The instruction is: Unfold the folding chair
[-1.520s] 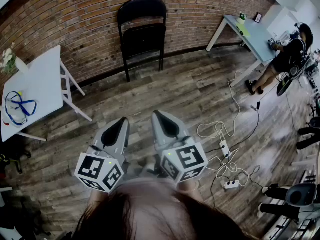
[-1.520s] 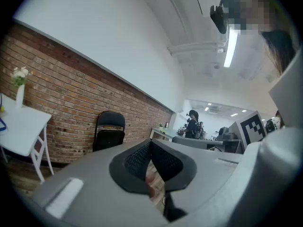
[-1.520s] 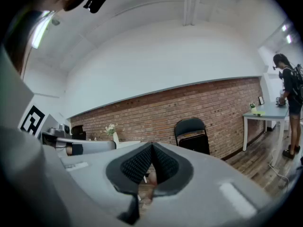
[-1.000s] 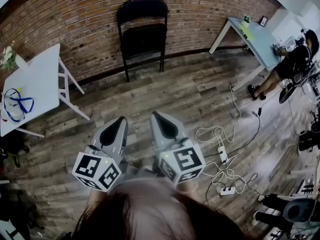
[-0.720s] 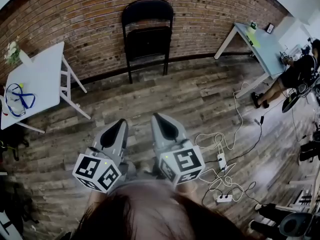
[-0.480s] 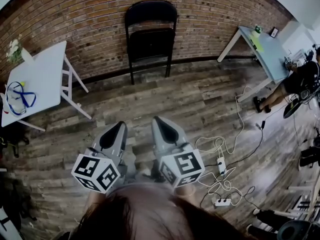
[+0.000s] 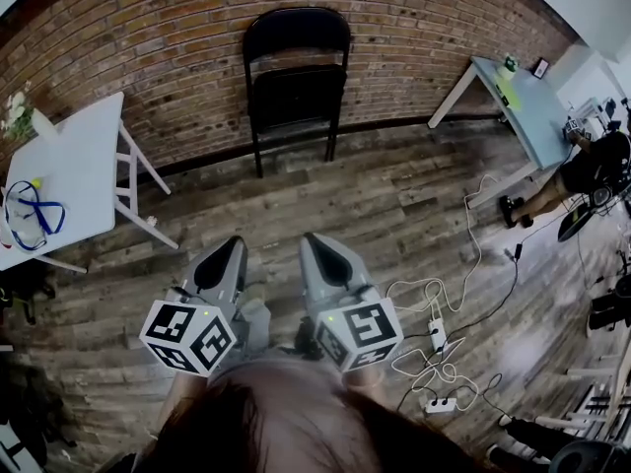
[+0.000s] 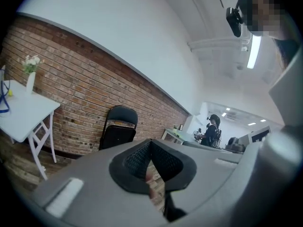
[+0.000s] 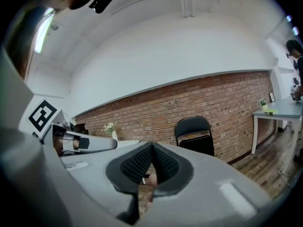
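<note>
A black folding chair (image 7: 296,82) leans folded against the brick wall, across the wooden floor from me. It also shows in the left gripper view, chair (image 8: 117,129), and in the right gripper view, chair (image 9: 195,135). My left gripper (image 7: 235,244) and right gripper (image 7: 310,239) are held side by side low in the head view, both pointing toward the chair and well short of it. Both are shut with nothing between the pads: left gripper (image 8: 150,143), right gripper (image 9: 152,148).
A white folding table (image 7: 69,180) with a blue cord and a vase stands at the left. A pale table (image 7: 518,97) stands at the right, with a person (image 7: 582,170) beside it. Cables and power strips (image 7: 439,338) lie on the floor to my right.
The chair and wall sit slightly nearer and more centred in the head view; both grippers have advanced toward them, staying shut.
</note>
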`<act>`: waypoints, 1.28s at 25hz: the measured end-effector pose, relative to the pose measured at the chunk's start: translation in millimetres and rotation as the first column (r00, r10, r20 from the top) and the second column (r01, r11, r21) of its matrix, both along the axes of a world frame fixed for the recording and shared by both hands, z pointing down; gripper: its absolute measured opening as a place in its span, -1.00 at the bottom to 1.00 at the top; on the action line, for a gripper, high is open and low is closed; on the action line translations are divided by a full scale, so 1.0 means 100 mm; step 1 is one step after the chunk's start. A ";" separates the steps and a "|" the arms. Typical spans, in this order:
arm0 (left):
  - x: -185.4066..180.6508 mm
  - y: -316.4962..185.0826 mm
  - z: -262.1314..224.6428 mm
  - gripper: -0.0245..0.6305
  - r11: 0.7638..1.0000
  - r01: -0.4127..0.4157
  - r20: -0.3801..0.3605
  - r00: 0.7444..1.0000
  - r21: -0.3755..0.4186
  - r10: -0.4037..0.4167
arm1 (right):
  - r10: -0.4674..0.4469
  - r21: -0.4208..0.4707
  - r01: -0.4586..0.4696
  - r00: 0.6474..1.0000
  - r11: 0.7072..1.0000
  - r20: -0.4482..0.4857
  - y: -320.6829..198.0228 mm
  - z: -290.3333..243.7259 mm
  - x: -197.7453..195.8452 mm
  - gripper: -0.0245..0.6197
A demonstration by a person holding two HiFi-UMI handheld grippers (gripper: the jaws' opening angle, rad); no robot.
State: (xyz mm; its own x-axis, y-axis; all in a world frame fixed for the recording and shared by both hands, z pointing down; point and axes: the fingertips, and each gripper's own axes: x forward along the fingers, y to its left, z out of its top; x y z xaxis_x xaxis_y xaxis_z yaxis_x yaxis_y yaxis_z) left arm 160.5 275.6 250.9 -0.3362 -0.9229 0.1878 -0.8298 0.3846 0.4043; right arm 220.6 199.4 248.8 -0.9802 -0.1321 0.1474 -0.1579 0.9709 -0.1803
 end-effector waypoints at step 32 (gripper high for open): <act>-1.71 -0.24 -0.05 -0.93 0.997 -0.063 -0.026 0.998 0.043 0.064 | 0.042 -0.025 -0.041 0.999 0.999 0.032 -0.29 -0.15 -1.75 -0.94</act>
